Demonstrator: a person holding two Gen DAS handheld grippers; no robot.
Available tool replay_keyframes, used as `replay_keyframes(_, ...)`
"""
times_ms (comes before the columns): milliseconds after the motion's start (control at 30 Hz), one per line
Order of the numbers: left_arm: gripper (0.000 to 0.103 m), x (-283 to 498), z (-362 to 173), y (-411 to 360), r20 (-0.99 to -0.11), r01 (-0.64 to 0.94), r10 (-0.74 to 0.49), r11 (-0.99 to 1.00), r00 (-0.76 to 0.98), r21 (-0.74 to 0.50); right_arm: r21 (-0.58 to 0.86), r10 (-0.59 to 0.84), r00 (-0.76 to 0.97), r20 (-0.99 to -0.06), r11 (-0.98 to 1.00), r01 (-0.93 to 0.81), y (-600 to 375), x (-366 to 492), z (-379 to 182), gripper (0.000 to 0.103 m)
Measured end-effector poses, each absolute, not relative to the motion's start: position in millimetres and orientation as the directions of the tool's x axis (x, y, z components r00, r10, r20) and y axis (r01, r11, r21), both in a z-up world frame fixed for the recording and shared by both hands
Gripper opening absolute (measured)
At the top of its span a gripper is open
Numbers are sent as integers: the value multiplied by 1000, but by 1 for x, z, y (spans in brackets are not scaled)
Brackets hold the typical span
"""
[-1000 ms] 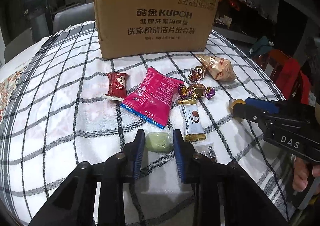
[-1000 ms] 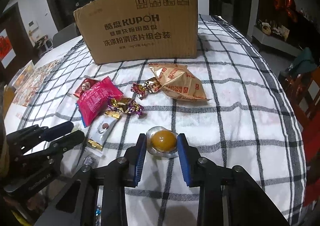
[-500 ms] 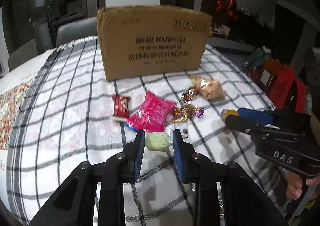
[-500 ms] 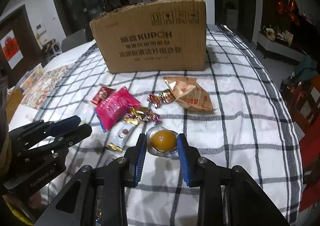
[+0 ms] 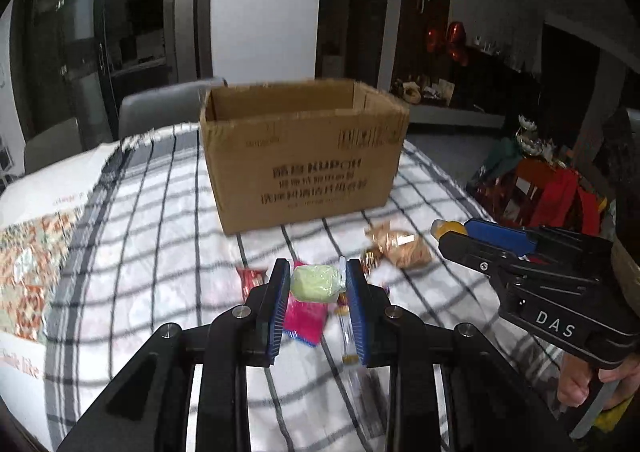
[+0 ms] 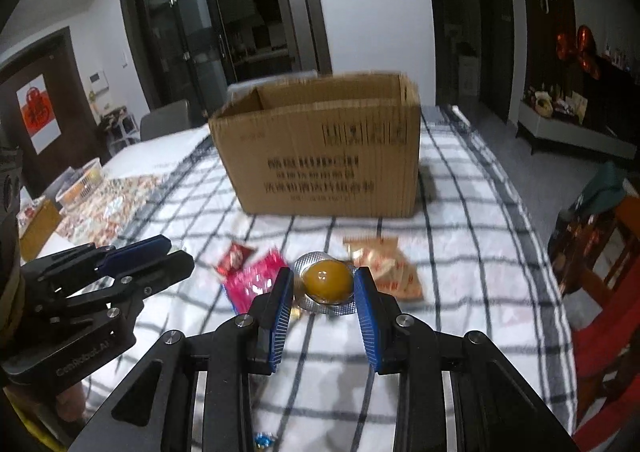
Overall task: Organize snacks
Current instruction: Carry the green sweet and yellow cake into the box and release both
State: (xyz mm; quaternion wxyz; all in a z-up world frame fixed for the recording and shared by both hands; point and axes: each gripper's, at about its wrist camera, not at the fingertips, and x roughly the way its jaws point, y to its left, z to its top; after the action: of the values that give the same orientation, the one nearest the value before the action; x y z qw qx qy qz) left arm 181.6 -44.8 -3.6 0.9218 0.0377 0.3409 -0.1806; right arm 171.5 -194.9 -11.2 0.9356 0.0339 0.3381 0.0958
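1. While both grippers sat low over the table a sec ago, both now ride higher w/ their loads: the cardboard box [image 5: 304, 156] shows its open top, and the loose snacks look smaller, further below.
2. Left gripper [image 5: 318, 302] pinches a pale green wrapped sweet [image 5: 316, 283] between its blue pads, centre of the left wrist frame, clear of the checked cloth [image 5: 160, 236]. Grip unchanged vs earlier.
3. Right gripper [image 6: 322, 302] pinches a round foil blister w/ an amber-yellow candy [image 6: 329, 280], centre of the right wrist frame, also off the cloth.
4. Count: 1 box, 2 grippers, 2 held sweets. On the cloth in the right wrist view: 1 pink packet [image 6: 250, 280], 1 small red packet [image 6: 235, 254], 1 tan biscuit packet [image 6: 386, 266]; smaller sweets too blurred to count.
5. Writing: box text is motion-blurred, only "KUPOH" just legible among Chinese characters. Right gripper body, lower right of the left wrist frame, reads "DAS". Left gripper body, lower left of the right wrist frame, reads roughly "GenRobot.AI".
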Motion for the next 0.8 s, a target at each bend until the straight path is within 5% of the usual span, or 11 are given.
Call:
replay_keyframes(433, 28, 213, 58, -50, -536, 361, -293, 932, 791, 23, 99, 206, 831, -517, 979, -181, -199, 203, 50, 33)
replay_keyframes(800, 28, 252, 100, -57, -500, 390, -319, 920, 805, 42, 100, 237, 827, -510, 971, -216, -205, 253, 89, 32)
